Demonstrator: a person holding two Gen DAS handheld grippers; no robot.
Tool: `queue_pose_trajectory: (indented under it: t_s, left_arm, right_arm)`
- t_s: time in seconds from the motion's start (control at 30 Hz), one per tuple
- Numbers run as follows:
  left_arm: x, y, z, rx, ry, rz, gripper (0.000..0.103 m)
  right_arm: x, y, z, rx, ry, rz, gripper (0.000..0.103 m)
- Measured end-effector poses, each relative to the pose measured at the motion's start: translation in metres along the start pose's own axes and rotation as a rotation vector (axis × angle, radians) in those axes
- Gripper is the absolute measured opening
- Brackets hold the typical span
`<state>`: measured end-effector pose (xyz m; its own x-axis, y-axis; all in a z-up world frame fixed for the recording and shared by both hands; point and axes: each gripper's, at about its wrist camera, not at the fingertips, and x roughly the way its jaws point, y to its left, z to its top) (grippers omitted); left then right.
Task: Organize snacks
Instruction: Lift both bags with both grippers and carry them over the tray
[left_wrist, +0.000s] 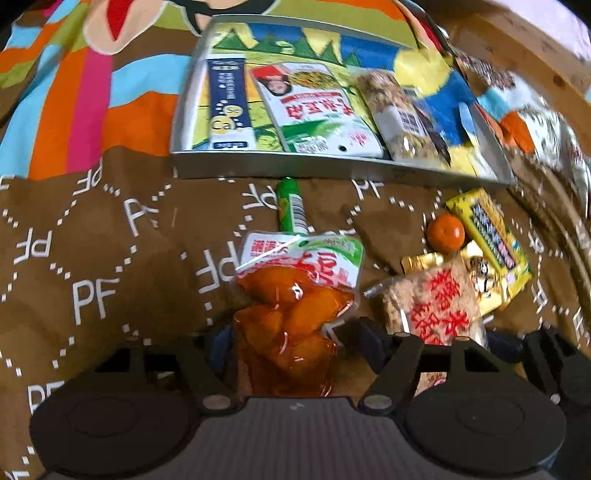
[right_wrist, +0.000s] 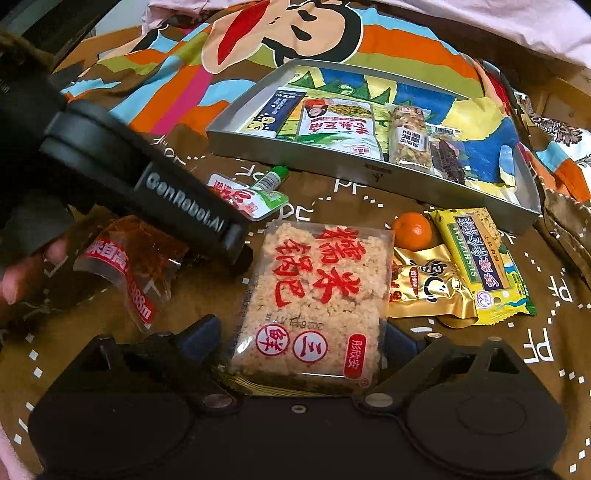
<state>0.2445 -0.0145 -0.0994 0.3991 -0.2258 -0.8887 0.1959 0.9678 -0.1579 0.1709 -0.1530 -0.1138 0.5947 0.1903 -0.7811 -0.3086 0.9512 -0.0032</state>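
Observation:
My left gripper (left_wrist: 291, 332) is shut on an orange pickle pouch (left_wrist: 295, 306) with a green-white top, held just above the brown cloth; it also shows in the right wrist view (right_wrist: 240, 254) as a black arm over the pouch (right_wrist: 247, 199). My right gripper (right_wrist: 295, 339) has its jaws around a rice-cracker pack (right_wrist: 314, 295) with red characters, which also shows in the left wrist view (left_wrist: 436, 302). The metal tray (left_wrist: 332, 166) (right_wrist: 369, 173) beyond holds a blue tube box (left_wrist: 227, 103), a white-green packet (left_wrist: 314, 107) and a nut bar (left_wrist: 399, 114).
A green tube (left_wrist: 291, 206), a small orange (right_wrist: 412, 229), a gold packet (right_wrist: 428, 284) and a yellow biscuit pack (right_wrist: 480, 262) lie on the brown cloth in front of the tray. A clear red-labelled wrapper (right_wrist: 129, 266) lies at the left.

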Motion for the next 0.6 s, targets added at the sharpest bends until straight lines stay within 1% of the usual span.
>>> queue_pose_trajectory:
  t_s: [0.07, 0.1, 0.13, 0.2, 0.4, 0.5, 0.6]
  left_arm:
    - [-0.002, -0.004, -0.003, 0.032, -0.005, 0.011, 0.073]
    - [-0.004, -0.004, -0.004, 0.04, -0.007, 0.017, 0.07]
    - [-0.006, -0.003, -0.005, 0.04, -0.009, 0.023, 0.063]
    - [-0.008, 0.0, -0.005, 0.034, -0.009, 0.024, 0.062]
    - [-0.023, 0.008, -0.006, -0.019, -0.022, -0.005, 0.06]
    - [-0.034, 0.015, -0.005, -0.056, -0.056, -0.025, 0.059]
    - [-0.042, 0.022, -0.002, -0.097, -0.089, -0.038, 0.059]
  right_arm:
    - [-0.003, -0.002, 0.0, 0.013, -0.002, -0.01, 0.085]
    - [-0.004, -0.003, 0.001, 0.017, -0.005, -0.018, 0.081]
    - [-0.006, -0.003, 0.001, 0.021, -0.007, -0.016, 0.079]
    - [-0.008, -0.004, 0.001, 0.027, -0.008, -0.021, 0.077]
    - [-0.018, 0.001, -0.002, 0.004, -0.017, -0.043, 0.076]
    - [-0.028, 0.006, -0.004, -0.022, -0.048, -0.059, 0.076]
    - [-0.037, 0.012, -0.005, -0.057, -0.097, -0.072, 0.076]
